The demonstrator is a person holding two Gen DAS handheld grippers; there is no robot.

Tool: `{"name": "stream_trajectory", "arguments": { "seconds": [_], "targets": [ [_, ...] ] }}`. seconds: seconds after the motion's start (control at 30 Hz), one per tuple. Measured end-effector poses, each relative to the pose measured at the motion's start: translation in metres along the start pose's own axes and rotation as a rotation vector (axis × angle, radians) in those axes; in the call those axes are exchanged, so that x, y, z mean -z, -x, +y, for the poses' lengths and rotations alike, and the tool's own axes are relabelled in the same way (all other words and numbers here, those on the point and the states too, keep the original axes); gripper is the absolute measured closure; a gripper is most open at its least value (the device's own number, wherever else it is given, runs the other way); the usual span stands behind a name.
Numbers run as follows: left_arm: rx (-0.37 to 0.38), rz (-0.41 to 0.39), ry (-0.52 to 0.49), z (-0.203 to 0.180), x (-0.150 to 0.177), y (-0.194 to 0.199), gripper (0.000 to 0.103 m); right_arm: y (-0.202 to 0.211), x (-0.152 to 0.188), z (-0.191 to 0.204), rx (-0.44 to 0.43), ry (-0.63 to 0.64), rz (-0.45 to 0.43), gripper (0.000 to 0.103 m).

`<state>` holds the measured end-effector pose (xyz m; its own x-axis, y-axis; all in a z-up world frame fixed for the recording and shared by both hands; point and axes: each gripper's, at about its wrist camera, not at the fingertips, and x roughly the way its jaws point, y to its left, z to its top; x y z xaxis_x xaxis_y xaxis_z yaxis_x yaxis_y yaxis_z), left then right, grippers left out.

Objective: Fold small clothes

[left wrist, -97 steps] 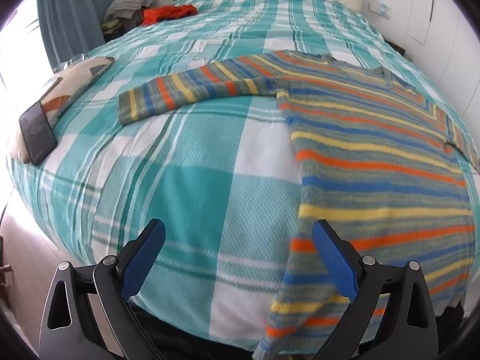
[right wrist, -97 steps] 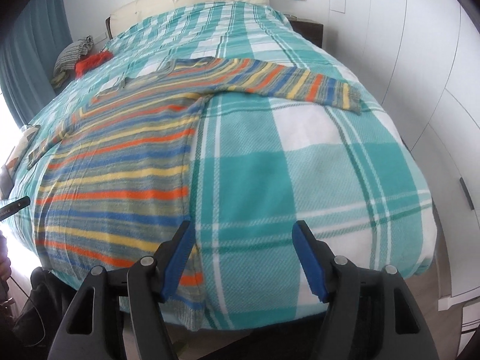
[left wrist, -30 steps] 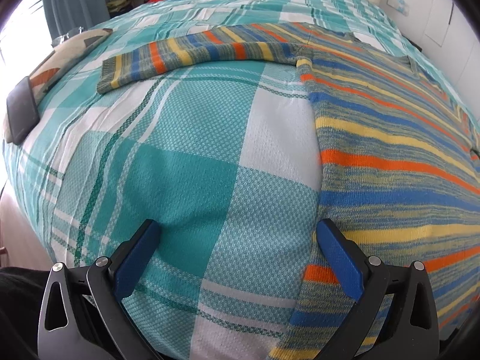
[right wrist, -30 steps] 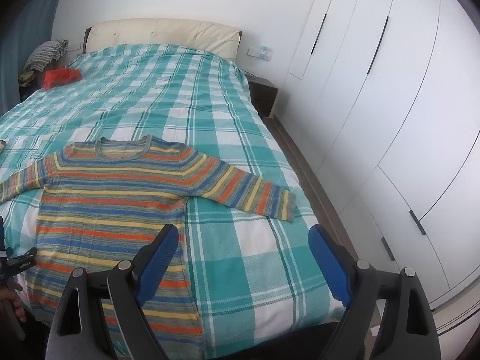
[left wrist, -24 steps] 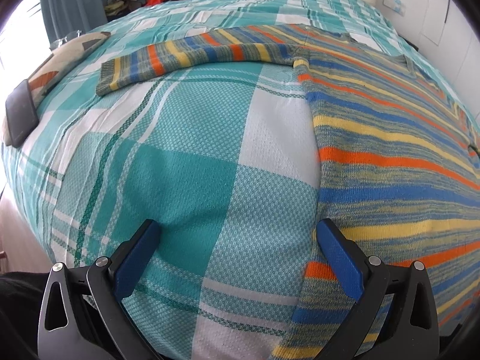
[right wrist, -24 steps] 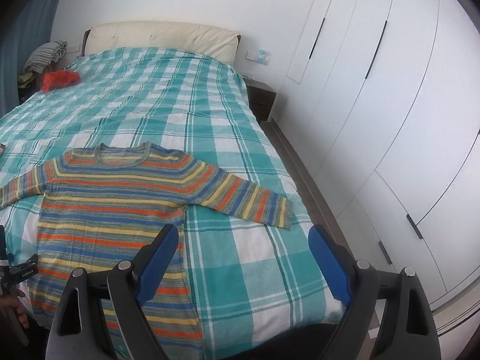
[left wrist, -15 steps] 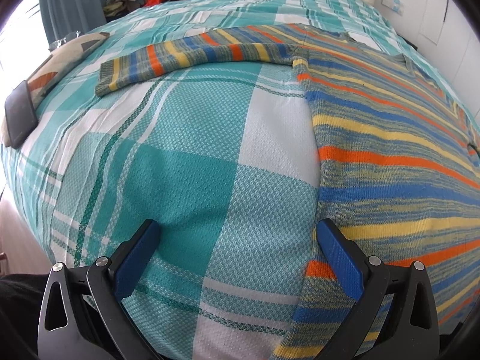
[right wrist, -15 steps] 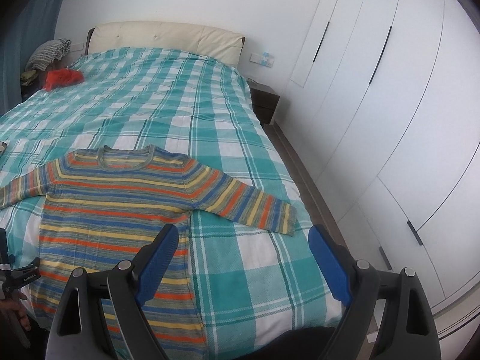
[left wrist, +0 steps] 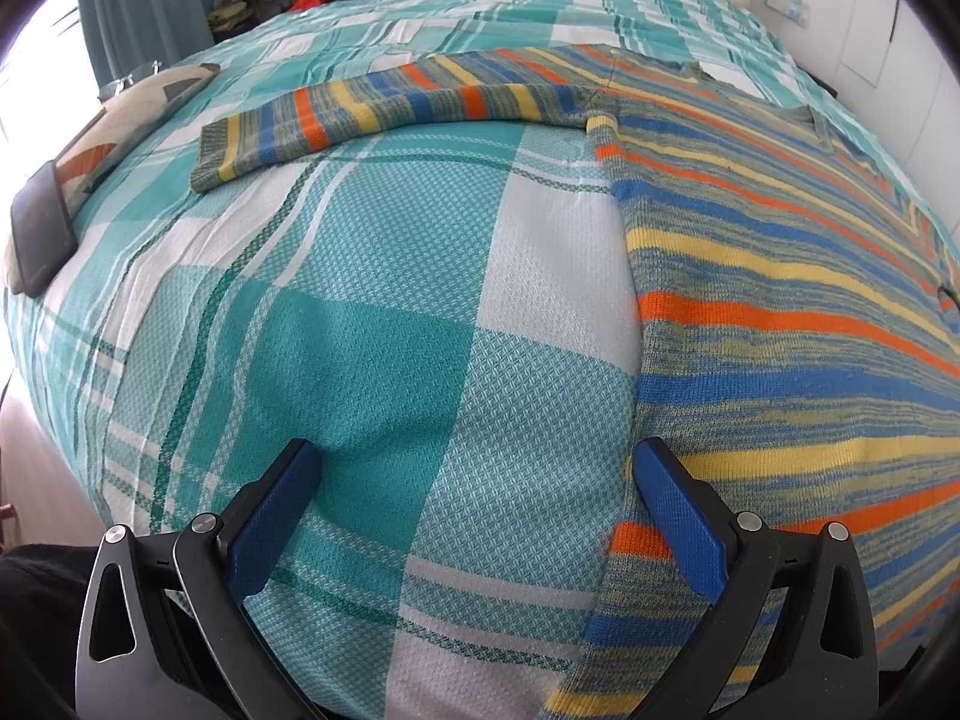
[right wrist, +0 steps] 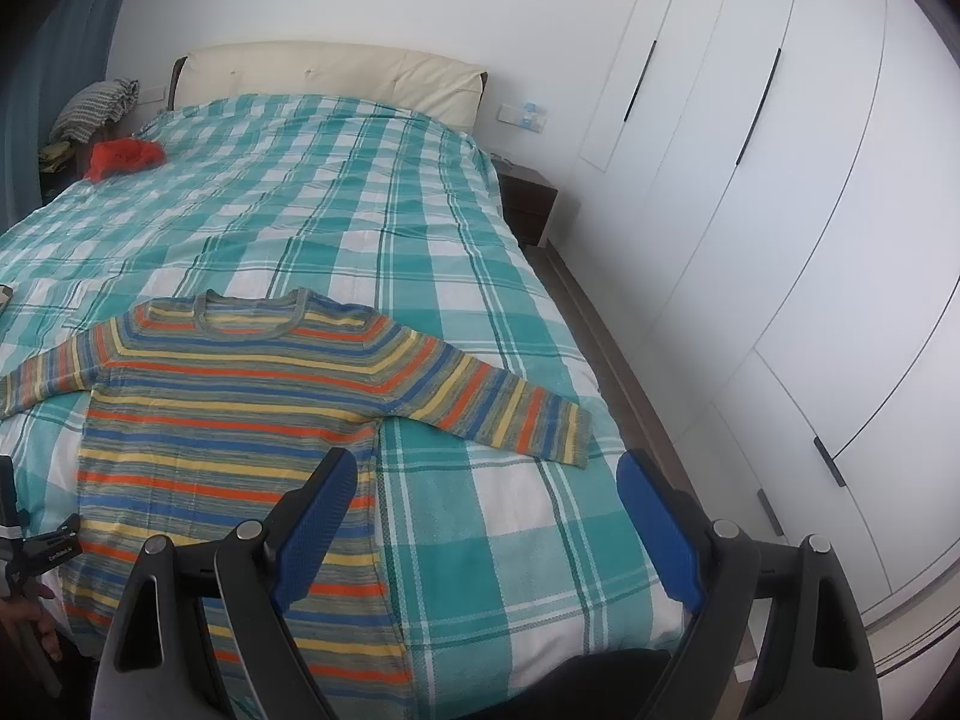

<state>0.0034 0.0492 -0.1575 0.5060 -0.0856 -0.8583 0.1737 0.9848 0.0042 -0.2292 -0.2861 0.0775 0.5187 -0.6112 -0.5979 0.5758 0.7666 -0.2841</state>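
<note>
A striped sweater [right wrist: 240, 420] in orange, blue, yellow and grey lies flat on the bed, front up, both sleeves spread out, its hem over the near edge. In the left wrist view the sweater [left wrist: 780, 312] fills the right side, its sleeve [left wrist: 372, 114] stretching left. My left gripper [left wrist: 474, 480] is open, low over the bedspread at the sweater's lower left side edge; its right finger touches the knit. My right gripper [right wrist: 486, 480] is open and empty, held high above the bed's near right corner. The left gripper [right wrist: 36, 546] shows at that view's left edge.
The bed has a teal plaid bedspread [right wrist: 336, 198]. A red garment [right wrist: 123, 157] and a pile of clothes [right wrist: 96, 108] lie at the far left by the headboard. A phone [left wrist: 42, 234] rests on a patterned cushion [left wrist: 132, 114]. White wardrobes [right wrist: 780, 210] line the right side.
My right gripper has kept rising and pulling back from the bed, so the whole sweater now shows. My left gripper has stayed nearly still at the sweater's side edge. Both stay open.
</note>
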Motion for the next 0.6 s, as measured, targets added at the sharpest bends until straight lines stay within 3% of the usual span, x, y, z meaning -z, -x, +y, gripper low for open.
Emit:
{"name": "stream_trajectory", "arguments": {
  "seconds": [0.47, 0.53, 0.6],
  "targets": [
    [-0.002, 0.002, 0.001, 0.000, 0.000, 0.000, 0.001, -0.002, 0.007, -0.004, -0.006, -0.004, 0.010, 0.015],
    [-0.002, 0.033, 0.010, 0.000, -0.003, 0.001, 0.001, -0.006, 0.008, -0.006, -0.044, -0.026, 0.013, 0.015],
    [-0.006, 0.100, 0.026, 0.002, -0.012, 0.009, 0.002, -0.022, 0.011, -0.014, -0.148, -0.082, 0.028, 0.015]
  ]
}}
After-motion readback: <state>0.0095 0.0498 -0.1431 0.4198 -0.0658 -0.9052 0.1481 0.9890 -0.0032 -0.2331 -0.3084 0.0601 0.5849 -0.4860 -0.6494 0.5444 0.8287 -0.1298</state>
